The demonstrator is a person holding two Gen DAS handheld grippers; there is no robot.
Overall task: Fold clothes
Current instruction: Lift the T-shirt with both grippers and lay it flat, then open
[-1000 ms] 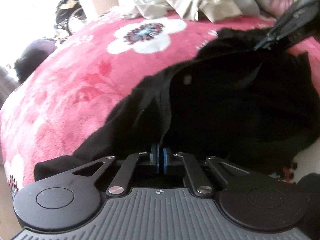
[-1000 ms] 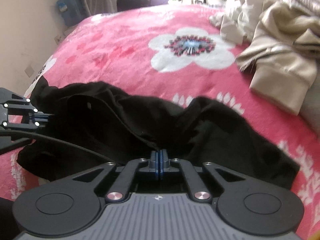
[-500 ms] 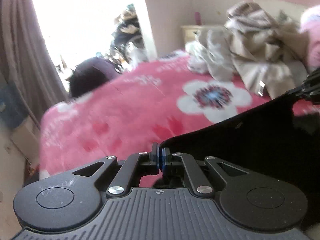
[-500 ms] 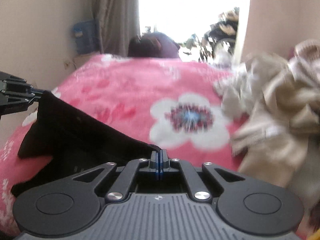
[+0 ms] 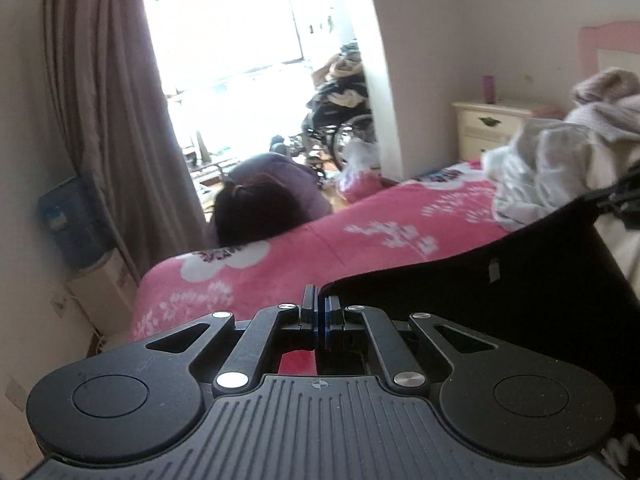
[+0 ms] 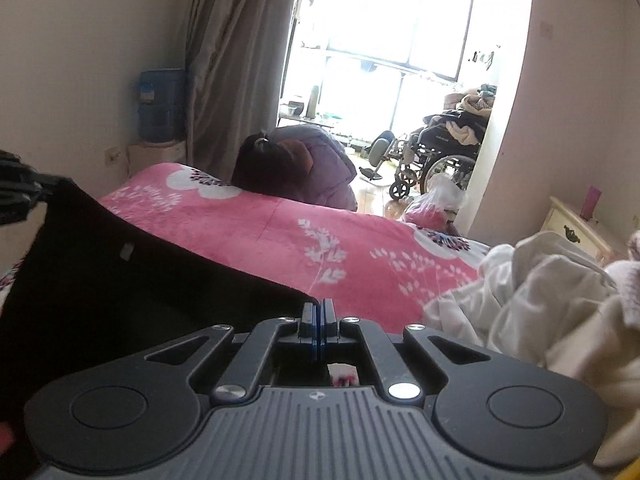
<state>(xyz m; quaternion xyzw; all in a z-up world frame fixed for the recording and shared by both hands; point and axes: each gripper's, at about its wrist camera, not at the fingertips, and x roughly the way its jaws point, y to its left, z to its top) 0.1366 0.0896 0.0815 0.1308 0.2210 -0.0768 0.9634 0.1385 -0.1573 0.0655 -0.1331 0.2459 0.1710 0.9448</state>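
Lifting is in hand: black garment [image 5: 500, 300] is pinched by left gripper [image 5: 319, 312] and right gripper [image 6: 318, 320], stretched toward three o'clock; spreading on bed [image 6: 320, 240] is needed next.

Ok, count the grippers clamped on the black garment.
2: left gripper pinches one end of the black garment's top edge, right gripper the other end.

The left matte-black two-finger gripper [image 5: 319, 312] and its right twin [image 6: 319, 316] share ribbed grey housings, silver pivot screws, round side caps and blue-edged fingers [image 5: 330, 312].
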